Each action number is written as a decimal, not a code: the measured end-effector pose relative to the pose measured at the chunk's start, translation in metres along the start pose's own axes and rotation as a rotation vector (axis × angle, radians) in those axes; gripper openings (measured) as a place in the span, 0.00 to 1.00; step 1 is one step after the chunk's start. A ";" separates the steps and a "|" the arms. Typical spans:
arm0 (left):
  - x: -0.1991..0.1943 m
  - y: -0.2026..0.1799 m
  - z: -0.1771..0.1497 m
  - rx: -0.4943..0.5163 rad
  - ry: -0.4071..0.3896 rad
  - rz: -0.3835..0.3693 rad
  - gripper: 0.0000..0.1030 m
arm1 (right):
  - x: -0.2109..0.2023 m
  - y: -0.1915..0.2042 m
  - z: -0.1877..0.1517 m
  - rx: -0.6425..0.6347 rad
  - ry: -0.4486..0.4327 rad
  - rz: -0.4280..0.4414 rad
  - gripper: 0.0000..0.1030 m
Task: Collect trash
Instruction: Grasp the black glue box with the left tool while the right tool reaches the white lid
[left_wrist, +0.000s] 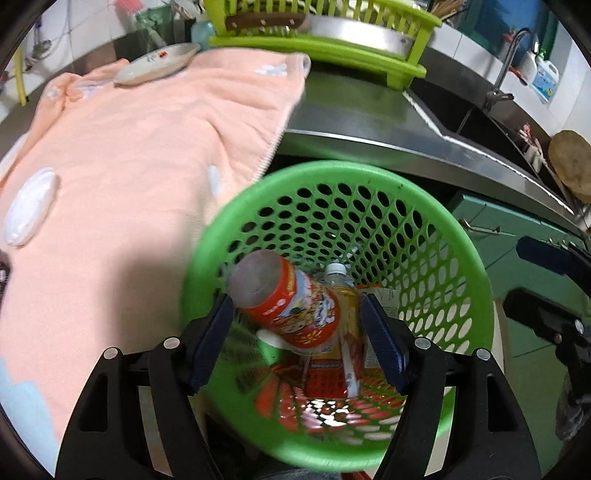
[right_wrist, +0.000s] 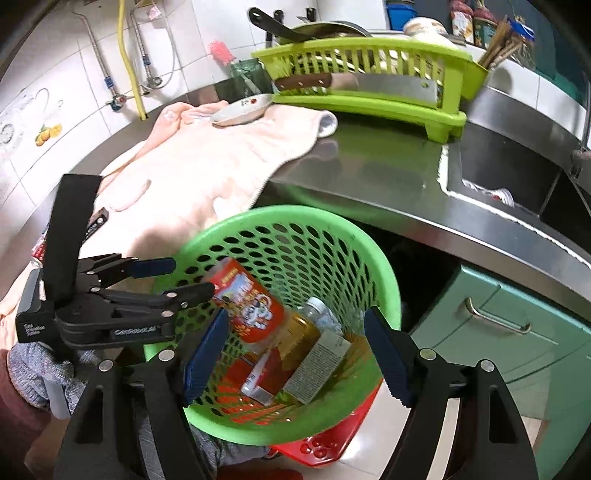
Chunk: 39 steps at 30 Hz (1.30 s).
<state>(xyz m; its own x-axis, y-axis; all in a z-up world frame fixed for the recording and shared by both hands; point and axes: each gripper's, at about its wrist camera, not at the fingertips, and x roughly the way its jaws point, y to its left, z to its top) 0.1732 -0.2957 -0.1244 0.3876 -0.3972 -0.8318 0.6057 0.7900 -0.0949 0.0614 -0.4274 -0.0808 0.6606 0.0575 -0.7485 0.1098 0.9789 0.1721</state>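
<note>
A green perforated basket (left_wrist: 332, 170) (right_wrist: 295, 214) stands below the counter edge and holds several pieces of trash. A red printed can (left_wrist: 291, 306) (right_wrist: 247, 299) lies tilted on top of the pile, grey end up. My left gripper (left_wrist: 295, 301) (right_wrist: 192, 277) hovers over the basket with its jaws open. The can lies between and just past the fingertips, clear of the right pad. Under it lie a clear bottle with a white cap (left_wrist: 336, 273) (right_wrist: 317, 310) and a carton (right_wrist: 317, 358). My right gripper (right_wrist: 295, 314) (left_wrist: 517, 275) is open above the basket and holds nothing.
A peach towel (left_wrist: 147, 140) covers the steel counter, with a small plate (left_wrist: 155, 64) and a white plastic piece (left_wrist: 31, 210) on it. Behind are a lime dish rack (right_wrist: 369, 103) with a cleaver, a sink (right_wrist: 509, 173) and teal cabinets (right_wrist: 498, 332). A red basket (right_wrist: 332, 443) sits under the green one.
</note>
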 end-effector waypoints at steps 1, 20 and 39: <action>-0.007 0.004 -0.001 -0.003 -0.010 -0.002 0.69 | -0.001 0.005 0.002 -0.007 -0.003 0.004 0.71; -0.120 0.169 -0.023 -0.125 -0.149 0.323 0.69 | 0.015 0.124 0.042 -0.178 -0.022 0.153 0.71; -0.081 0.260 -0.022 -0.111 -0.017 0.415 0.77 | 0.085 0.191 0.079 -0.291 0.035 0.221 0.72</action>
<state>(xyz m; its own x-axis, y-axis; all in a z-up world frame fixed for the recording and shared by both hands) 0.2837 -0.0482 -0.0933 0.5949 -0.0419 -0.8027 0.3178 0.9295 0.1870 0.1975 -0.2510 -0.0612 0.6188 0.2751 -0.7358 -0.2516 0.9567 0.1461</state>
